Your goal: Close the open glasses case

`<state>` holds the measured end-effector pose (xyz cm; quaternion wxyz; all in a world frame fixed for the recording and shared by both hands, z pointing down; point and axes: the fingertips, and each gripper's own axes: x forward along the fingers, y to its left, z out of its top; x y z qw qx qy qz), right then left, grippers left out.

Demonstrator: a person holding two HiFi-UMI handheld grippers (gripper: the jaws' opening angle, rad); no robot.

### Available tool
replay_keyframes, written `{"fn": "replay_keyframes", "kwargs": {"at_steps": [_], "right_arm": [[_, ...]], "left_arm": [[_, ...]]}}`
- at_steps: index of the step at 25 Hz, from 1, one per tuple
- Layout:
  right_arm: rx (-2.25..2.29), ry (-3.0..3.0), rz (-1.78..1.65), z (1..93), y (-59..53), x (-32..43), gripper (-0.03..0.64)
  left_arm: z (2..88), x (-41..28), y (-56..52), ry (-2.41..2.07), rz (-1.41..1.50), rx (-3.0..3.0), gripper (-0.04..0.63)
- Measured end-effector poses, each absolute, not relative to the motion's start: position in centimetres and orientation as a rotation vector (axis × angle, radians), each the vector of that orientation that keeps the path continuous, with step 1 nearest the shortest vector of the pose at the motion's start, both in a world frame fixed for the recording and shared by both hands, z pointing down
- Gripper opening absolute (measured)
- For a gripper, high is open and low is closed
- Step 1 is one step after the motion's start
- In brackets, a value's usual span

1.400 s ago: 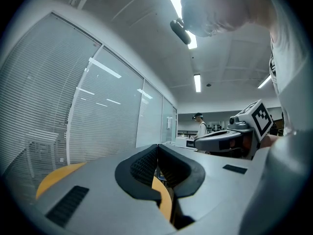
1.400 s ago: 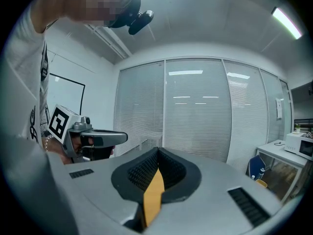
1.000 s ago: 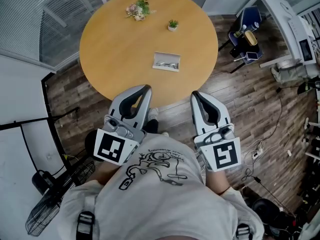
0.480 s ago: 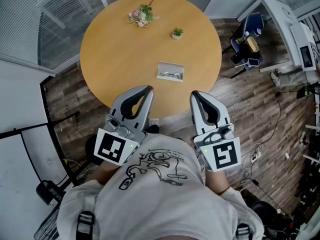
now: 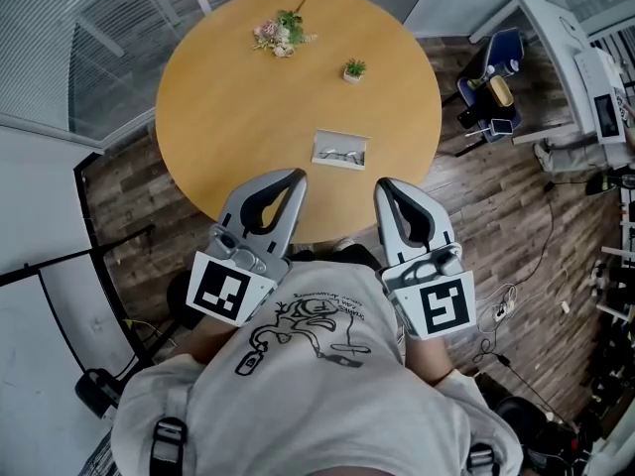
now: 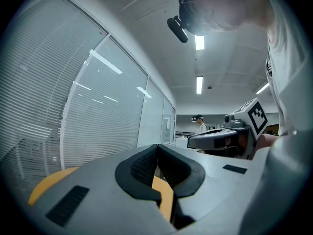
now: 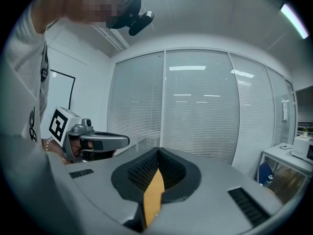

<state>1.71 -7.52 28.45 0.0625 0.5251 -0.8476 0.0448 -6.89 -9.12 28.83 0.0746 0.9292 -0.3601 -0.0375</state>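
left gripper (image 5: 291, 178) is closed tip to tip and empty. its own view shows the pads meeting, with only a sliver of the orange table (image 5: 218, 117) in the gap behind them. it's held low in front of the person's chest, and in the head view the tip overlaps the near table edge. the glasses case (image 5: 340, 150) lies open and flat on the table, beyond both tips and roughly between them. it's well apart from the flowers (image 5: 281, 32) and small plant (image 5: 353, 67) on the far side. there looks to be a pair of glasses in it, but it's too small here to tell which long edge has the hinge or how the lid lies, so check that on approach. right gripper (image 5: 383, 186) is the same: jaws together, nothing held, tip at the near edge. my read is that the step in hand is the reach and the case is untouched. to do it well, bring both grippers in over the case and pin the base with one closed tip so it doesn't skate on the smooth top. get the other tip under the lid's free edge, swing it about the hinge, then press until it seats. make sure the glasses sit fully inside first or the lid likely won't shut. no need to open either jaw, since closed tips push fine.
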Motion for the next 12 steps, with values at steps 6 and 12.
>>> {"fn": "replay_keyframes", "kwargs": {"at_steps": [6,12], "right_arm": [[1.597,-2.558,0.137,29.1,-8.3,2.2,0.009],[1.602,-2.556,0.139,29.3,-9.6,3.0,0.009]], "left_arm": [[29.2,-6.5,-9.9,-1.074,-0.108,2.796,0.021],[29.5,-5.9,-11.0,-1.078,-0.110,2.789,0.021]]}}
